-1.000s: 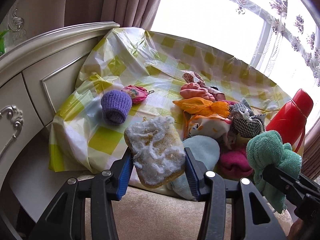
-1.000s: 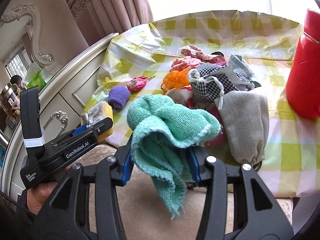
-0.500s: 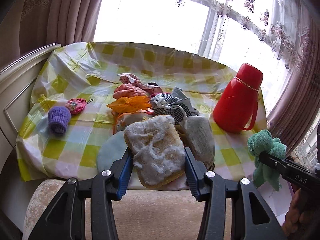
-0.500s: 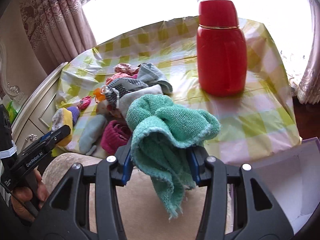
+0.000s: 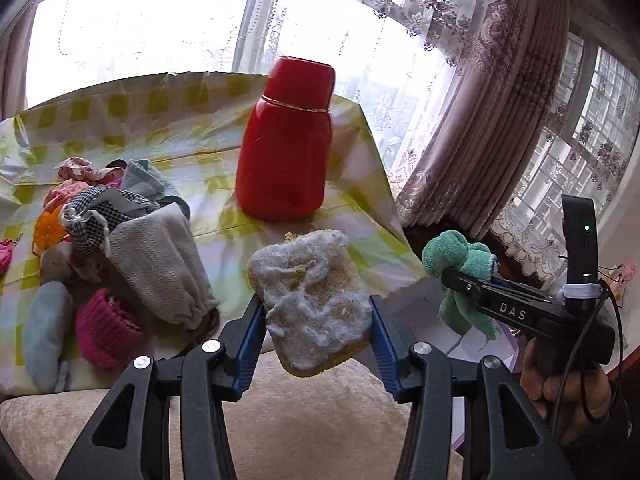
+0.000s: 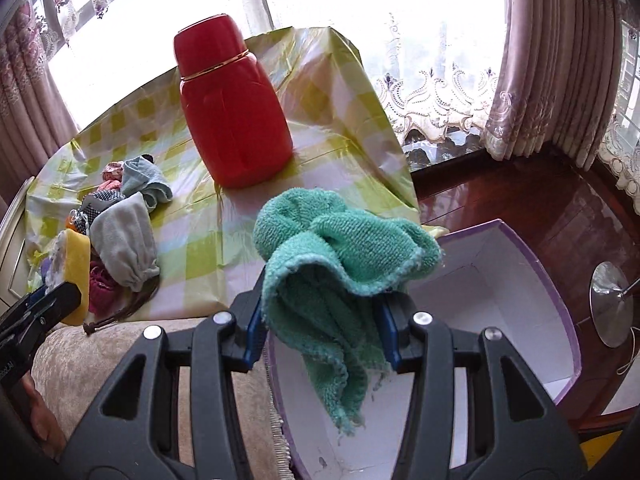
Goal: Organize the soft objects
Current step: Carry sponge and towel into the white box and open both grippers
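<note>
Both loads were swung right: green towel [image 6: 344,248] pinched in right gripper [image 6: 322,326] over the box [image 6: 532,256], sponge [image 5: 312,304] clamped in left gripper [image 5: 312,344]; drop-off looks next.

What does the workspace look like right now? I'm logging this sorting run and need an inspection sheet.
Surface: yellow-checked tablecloth, wrinkled.
Job's things: sponge in left gripper; green towel in right gripper, above white box; grey pouch, pink knit piece and other soft items piled on cloth.
Clutter: red thermos upright.
Grippers: both shut on loads.
Cables: thin wire by right gripper.
Surroundings: lace curtains, window, wooden floor.
</note>
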A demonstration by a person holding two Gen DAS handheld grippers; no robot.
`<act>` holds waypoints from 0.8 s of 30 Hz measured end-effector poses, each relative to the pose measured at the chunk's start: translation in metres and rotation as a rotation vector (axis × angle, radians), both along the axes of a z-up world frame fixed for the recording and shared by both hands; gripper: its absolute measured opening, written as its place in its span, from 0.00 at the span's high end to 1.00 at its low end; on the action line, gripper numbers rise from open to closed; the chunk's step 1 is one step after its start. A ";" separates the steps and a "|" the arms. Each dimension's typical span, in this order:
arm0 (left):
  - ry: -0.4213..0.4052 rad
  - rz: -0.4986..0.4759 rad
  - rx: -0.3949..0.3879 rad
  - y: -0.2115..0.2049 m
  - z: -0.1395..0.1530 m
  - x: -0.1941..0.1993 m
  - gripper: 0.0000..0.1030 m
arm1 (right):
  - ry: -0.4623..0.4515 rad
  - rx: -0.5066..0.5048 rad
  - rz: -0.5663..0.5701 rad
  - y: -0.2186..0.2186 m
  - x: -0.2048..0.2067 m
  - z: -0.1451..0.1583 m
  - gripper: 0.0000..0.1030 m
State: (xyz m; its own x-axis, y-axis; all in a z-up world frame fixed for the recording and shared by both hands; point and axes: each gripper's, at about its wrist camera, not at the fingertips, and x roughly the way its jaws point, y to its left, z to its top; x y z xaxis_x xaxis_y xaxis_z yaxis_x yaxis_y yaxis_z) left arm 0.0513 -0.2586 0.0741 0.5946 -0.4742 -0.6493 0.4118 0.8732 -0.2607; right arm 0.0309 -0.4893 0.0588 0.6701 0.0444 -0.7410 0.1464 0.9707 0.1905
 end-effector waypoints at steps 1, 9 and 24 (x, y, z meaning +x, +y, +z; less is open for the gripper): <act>0.003 -0.043 -0.014 -0.012 0.001 -0.001 0.49 | -0.002 -0.003 -0.016 -0.004 0.000 0.001 0.51; 0.027 -0.100 -0.016 -0.039 -0.003 0.002 0.16 | -0.014 -0.085 -0.119 -0.028 -0.010 0.012 0.26; -0.006 0.014 -0.025 0.016 0.005 0.003 0.16 | -0.103 -0.130 -0.198 -0.040 -0.013 0.019 0.08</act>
